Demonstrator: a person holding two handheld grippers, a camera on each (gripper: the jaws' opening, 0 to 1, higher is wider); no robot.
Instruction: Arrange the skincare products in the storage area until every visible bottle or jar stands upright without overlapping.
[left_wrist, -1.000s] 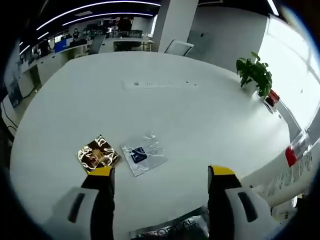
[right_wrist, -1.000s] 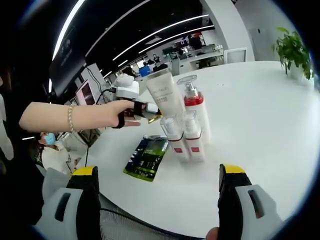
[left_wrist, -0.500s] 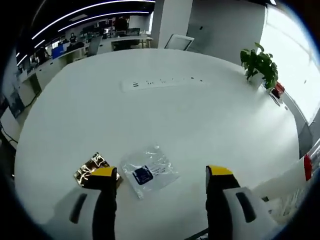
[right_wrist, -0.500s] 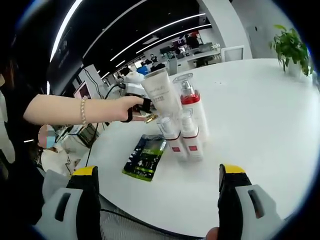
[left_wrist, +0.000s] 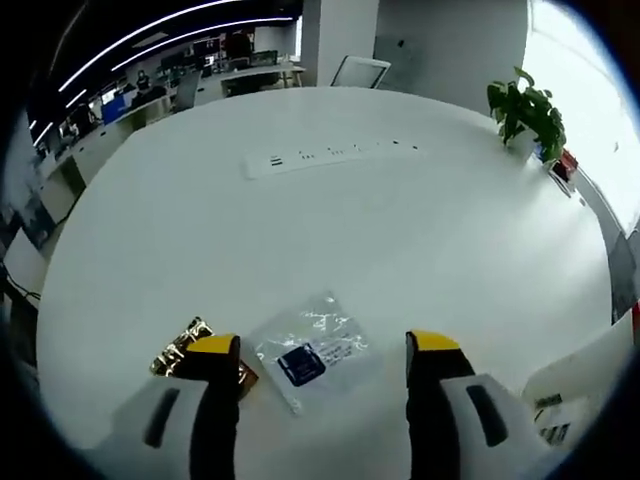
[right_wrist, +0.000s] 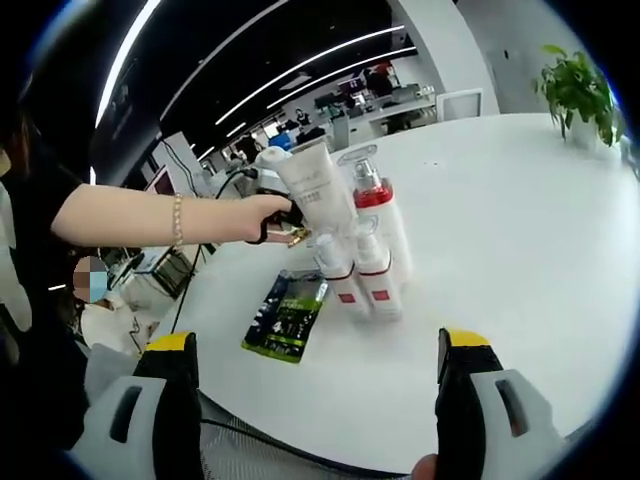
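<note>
left hand-held gripper (left_wrist: 323, 345) wide open above clear sachet (left_wrist: 308, 350); right hand-held gripper (right_wrist: 318, 345) wide, empty.

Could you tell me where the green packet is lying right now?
In the right gripper view, the green packet lies flat on the white table, just left of the cluster of bottles, ahead of the open right gripper.

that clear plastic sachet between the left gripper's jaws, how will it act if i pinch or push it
Probably floppy: the clear sachet lies flat on the white table with crinkled, glinting film. It looks thin and light, so a push would likely slide it rather than tip it. The glossy film may slip between the open left gripper jaws.
</note>
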